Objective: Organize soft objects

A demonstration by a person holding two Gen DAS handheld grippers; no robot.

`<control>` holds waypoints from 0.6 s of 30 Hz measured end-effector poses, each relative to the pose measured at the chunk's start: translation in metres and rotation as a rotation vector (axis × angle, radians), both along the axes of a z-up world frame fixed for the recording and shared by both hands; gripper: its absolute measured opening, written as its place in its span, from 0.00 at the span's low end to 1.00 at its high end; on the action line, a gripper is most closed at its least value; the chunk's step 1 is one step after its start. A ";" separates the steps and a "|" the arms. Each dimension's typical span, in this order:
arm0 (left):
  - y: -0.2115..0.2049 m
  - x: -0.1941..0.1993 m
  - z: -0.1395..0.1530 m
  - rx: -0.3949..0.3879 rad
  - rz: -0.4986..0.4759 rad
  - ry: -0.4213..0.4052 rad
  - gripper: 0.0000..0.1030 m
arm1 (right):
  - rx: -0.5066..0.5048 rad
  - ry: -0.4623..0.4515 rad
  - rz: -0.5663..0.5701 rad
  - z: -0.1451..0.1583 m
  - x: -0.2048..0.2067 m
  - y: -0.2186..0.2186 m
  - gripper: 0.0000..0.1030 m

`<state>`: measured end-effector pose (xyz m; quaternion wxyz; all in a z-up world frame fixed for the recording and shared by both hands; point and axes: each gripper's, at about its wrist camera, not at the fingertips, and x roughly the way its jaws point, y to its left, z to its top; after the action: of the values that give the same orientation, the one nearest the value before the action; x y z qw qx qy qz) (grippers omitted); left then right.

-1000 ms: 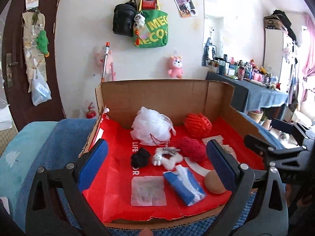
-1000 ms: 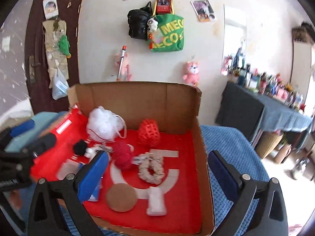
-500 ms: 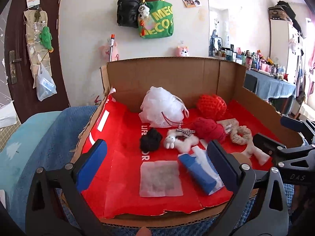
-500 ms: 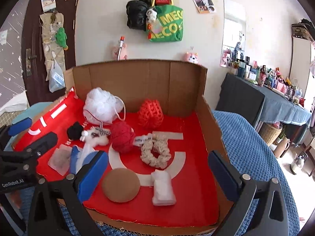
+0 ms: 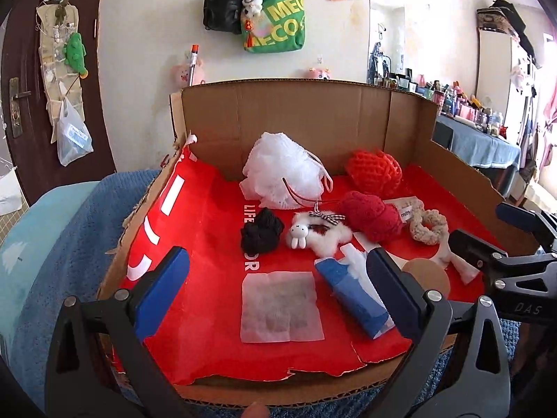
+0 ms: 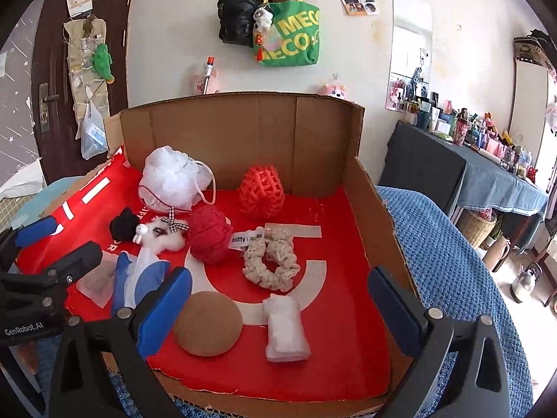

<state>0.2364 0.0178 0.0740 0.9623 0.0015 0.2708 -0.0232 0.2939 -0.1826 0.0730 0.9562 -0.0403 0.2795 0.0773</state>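
A cardboard box (image 5: 313, 122) (image 6: 243, 129) with a red floor holds several soft things. They include a white mesh pouf (image 5: 282, 174) (image 6: 172, 177), a red net ball (image 5: 374, 172) (image 6: 261, 191), a red yarn ball (image 5: 370, 219) (image 6: 209, 235), a black scrunchie (image 5: 261, 235) (image 6: 123, 224), a white rabbit clip (image 5: 315, 233) (image 6: 160, 233), a cream scrunchie (image 5: 428, 226) (image 6: 271, 261), a tan round sponge (image 6: 207, 324), a white folded pad (image 6: 287, 329), a blue tissue pack (image 5: 351, 296) (image 6: 134, 282) and a flat gauze sachet (image 5: 280, 308). My left gripper (image 5: 275, 296) and right gripper (image 6: 278, 306) are open and empty at the box's front edge.
The box rests on a blue knitted blanket (image 6: 452, 261) (image 5: 69, 226). Bags and plush toys hang on the wall (image 5: 271, 17) behind. A cluttered dark dresser (image 6: 470, 160) stands at the right, and a brown door (image 5: 21, 87) at the left.
Both grippers have moved closer to the box and tilted down, so its contents sit larger and more central. Nothing was grasped and no object moved.
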 end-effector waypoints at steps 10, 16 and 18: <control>0.001 0.002 -0.001 -0.008 0.000 0.011 1.00 | -0.004 0.002 -0.003 0.000 0.001 0.001 1.00; 0.001 0.003 -0.001 -0.007 -0.001 0.011 1.00 | 0.003 0.003 -0.002 -0.001 0.001 0.001 1.00; 0.000 0.003 -0.001 -0.006 -0.001 0.011 1.00 | 0.001 0.005 -0.003 -0.002 0.001 0.001 1.00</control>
<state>0.2391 0.0181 0.0726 0.9609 -0.0015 0.2759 -0.0247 0.2950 -0.1813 0.0712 0.9555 -0.0393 0.2822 0.0759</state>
